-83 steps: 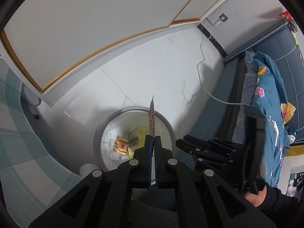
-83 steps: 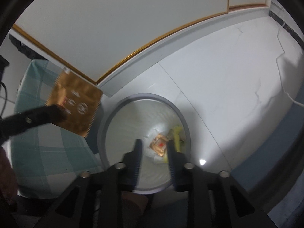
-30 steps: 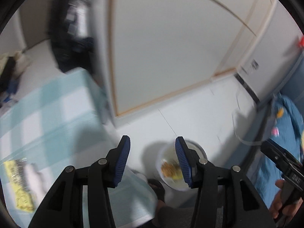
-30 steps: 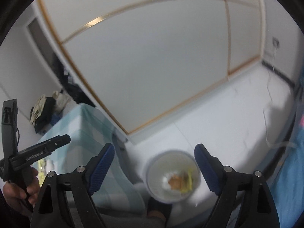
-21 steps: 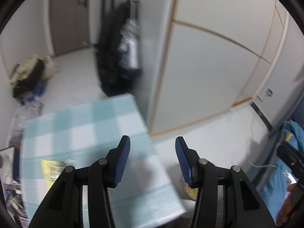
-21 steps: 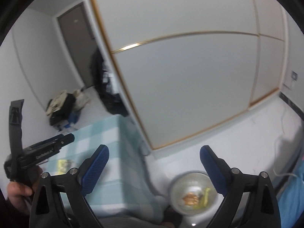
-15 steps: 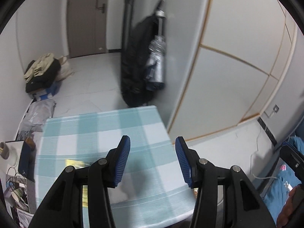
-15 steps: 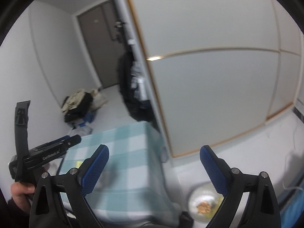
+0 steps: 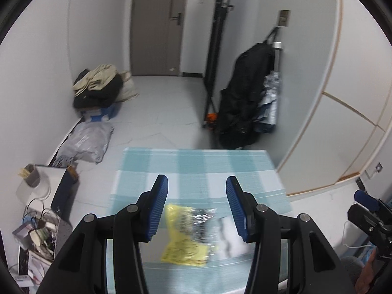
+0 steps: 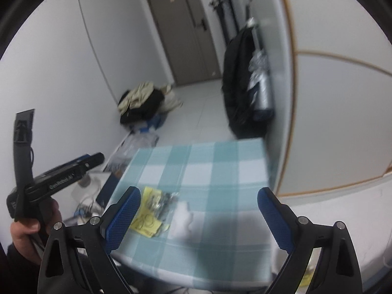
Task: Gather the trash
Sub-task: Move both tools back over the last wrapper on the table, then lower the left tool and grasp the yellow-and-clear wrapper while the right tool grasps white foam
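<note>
Between the left gripper point(image 9: 197, 207) jaws, released and empty, lies the yellow wrapper point(image 9: 183, 242) beside a white tissue point(image 9: 229, 237), near the tabletop point(image 9: 196, 161) front edge (uncollected trash). Right gripper point(image 10: 199, 216) jaws have just been opening, empty, presumably for pickup.

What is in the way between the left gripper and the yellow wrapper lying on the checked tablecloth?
Nothing visible. The left gripper is open and empty, and the yellow wrapper lies in plain view between its fingers on the checked tablecloth. A white piece of trash sits beside the wrapper, not across the approach.
</note>
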`<state>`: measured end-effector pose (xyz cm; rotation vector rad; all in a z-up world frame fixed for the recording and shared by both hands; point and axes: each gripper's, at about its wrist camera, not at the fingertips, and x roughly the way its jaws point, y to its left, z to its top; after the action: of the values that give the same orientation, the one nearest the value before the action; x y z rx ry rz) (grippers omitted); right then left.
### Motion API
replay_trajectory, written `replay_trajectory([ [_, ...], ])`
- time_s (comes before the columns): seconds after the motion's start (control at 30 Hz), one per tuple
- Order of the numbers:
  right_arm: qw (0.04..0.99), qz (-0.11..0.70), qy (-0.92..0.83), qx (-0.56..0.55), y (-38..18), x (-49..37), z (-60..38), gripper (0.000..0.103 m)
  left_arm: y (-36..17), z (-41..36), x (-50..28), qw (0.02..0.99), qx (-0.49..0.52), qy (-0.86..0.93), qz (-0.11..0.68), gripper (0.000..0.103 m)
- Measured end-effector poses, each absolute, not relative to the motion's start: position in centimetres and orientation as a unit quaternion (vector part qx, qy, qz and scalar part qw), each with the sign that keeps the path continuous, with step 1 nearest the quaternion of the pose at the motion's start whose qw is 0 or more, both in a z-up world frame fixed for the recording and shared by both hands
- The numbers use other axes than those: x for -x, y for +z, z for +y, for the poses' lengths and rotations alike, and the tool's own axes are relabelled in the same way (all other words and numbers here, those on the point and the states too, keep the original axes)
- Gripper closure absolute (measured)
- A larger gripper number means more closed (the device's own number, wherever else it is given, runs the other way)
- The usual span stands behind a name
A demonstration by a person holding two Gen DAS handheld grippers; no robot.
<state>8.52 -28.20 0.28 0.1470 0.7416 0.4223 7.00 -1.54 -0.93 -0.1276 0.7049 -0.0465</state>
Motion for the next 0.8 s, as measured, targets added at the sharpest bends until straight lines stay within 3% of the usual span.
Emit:
replay_trajectory([
  [0.27, 0.866, 0.428, 0.258, -0.012, -3.1, -11.4, -21.8, 0.010, -4.4, 2.9, -8.3, 0.919, 0.102, -0.006, 0.381, 0.058],
  [0.5, 0.833, 0.483, 0.266, 0.047, -7.8, -15.0, -17.5, 0.019, -6.4, 4.7, -8.9, 0.900, 0.137, -0.008, 0.414, 0.058],
  [0.73, 0.789, 0.551, 0.261, 0.079, -12.8, -18.1, -15.1, 0.042, -8.5, 4.9, -9.7, 0.875, 0.148, -0.024, 0.460, 0.058],
  [0.8, 0.783, 0.560, 0.260, 0.075, -13.4, -18.7, -14.9, 0.043, -8.9, 5.3, -9.7, 0.870, 0.159, -0.027, 0.467, 0.058],
])
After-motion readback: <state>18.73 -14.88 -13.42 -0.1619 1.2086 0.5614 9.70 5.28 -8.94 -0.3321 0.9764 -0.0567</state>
